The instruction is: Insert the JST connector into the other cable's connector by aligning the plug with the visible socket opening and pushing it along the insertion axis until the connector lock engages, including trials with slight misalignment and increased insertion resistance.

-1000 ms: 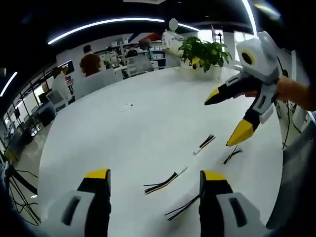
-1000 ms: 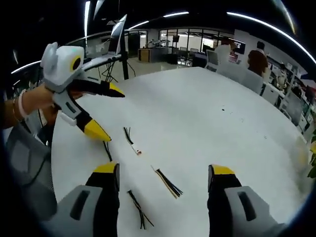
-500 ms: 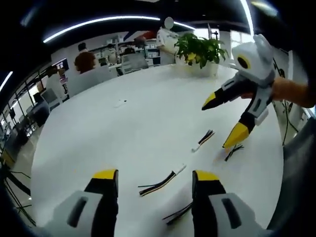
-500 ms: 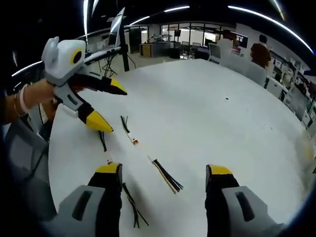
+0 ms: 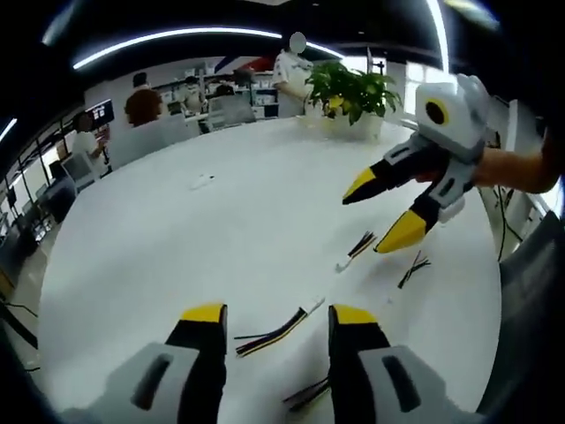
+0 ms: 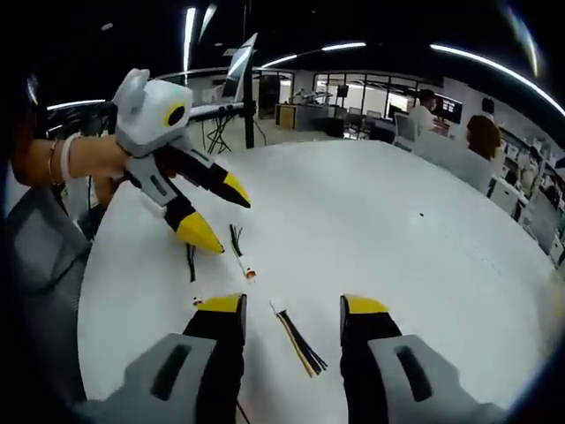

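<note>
On the round white table (image 5: 177, 247) lie several short cables. A yellow-and-black cable (image 5: 275, 329) with a white connector (image 5: 316, 306) lies just beyond my left gripper (image 5: 278, 314), which is open and holds nothing. The same cable (image 6: 298, 340) sits between the jaws of my open right gripper (image 6: 291, 306). A second cable with a small connector (image 5: 353, 251) lies under the right gripper (image 5: 378, 212), seen hovering open at the right. In the right gripper view that cable (image 6: 243, 261) lies beside the left gripper (image 6: 218, 212), held above the table.
Loose black wires (image 5: 413, 268) and another black bundle (image 5: 305, 395) lie near the table's edge. A potted plant (image 5: 353, 88) stands at the far rim. A small item (image 5: 201, 181) rests mid-table. People sit at desks beyond. A tripod (image 6: 234, 93) stands past the table.
Both grippers' jaws have narrowed while staying open. Both cameras have come lower and closer to the cables, and each gripper looms larger in the other's view.
</note>
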{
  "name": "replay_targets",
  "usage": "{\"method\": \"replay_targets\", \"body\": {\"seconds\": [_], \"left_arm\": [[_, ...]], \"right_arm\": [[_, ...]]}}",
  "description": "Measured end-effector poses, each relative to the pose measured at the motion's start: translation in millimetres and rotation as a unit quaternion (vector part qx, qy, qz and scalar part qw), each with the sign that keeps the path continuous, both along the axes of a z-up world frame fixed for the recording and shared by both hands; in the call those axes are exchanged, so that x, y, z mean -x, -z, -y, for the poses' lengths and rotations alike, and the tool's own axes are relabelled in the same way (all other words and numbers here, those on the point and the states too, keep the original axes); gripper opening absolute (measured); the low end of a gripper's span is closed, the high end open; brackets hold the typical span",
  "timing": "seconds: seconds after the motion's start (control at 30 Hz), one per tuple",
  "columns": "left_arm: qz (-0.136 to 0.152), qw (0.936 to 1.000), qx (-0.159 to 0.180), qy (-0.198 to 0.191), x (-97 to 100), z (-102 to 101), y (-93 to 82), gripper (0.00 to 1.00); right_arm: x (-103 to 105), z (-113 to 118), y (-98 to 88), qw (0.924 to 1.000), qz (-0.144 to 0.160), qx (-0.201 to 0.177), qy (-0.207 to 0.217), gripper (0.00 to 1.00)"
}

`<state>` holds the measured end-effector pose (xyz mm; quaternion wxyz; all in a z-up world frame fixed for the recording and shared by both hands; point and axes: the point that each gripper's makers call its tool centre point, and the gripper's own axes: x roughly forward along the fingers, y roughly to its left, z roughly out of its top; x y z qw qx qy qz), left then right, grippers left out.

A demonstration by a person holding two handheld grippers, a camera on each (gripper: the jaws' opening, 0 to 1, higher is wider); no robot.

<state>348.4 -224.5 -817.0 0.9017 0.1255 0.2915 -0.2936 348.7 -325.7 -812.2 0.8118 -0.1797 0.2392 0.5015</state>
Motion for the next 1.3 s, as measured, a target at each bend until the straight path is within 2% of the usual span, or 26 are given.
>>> {"method": "replay_targets", "body": {"seconds": [0.27,0.47,0.53,0.67,0.87,0.97,1.03,1.13,1.3], "left_arm": [[0.008,0.9993,-0.01,0.035,1.6,4.9,4.1,0.38],[0.007,0.998,-0.021,0.058,-0.2,13.0,14.0,0.36],[0.009,0.9977,-0.019,0.064,-0.6,15.7,13.8,0.35],[0.013,0.9967,-0.013,0.08,-1.3,20.6,14.0,0.24],[0.008,0.9954,-0.012,0.095,0.8,23.5,18.2,0.22],[0.004,0.9949,0.004,0.101,1.5,27.0,20.9,0.22],[0.006,0.9945,0.001,0.105,0.9,27.5,22.4,0.21],[-0.004,0.9949,0.015,0.099,-1.6,27.1,25.9,0.18],[-0.003,0.9942,0.007,0.107,-2.5,25.7,29.6,0.16]], "right_arm": [[2.2,-0.3,13.9,0.9998,-0.003,-0.011,-0.018,0.34],[2.2,2.0,25.8,0.9994,0.005,0.011,-0.033,0.28],[3.1,1.1,27.1,0.9992,0.003,0.007,-0.04,0.26],[2.2,0.3,33.0,0.9988,-0.002,0.009,-0.048,0.2],[2.2,-4.4,35.2,0.9978,-0.005,-0.006,-0.065,0.19],[3.9,-8.6,34.6,0.9967,-0.011,-0.025,-0.076,0.16],[2.0,-8.7,37.1,0.9965,-0.016,-0.029,-0.077,0.15],[0.2,-7.1,40.7,0.9967,-0.015,-0.026,-0.075,0.12],[0.1,-7.1,41.6,0.9963,-0.013,-0.029,-0.08,0.11]]}}
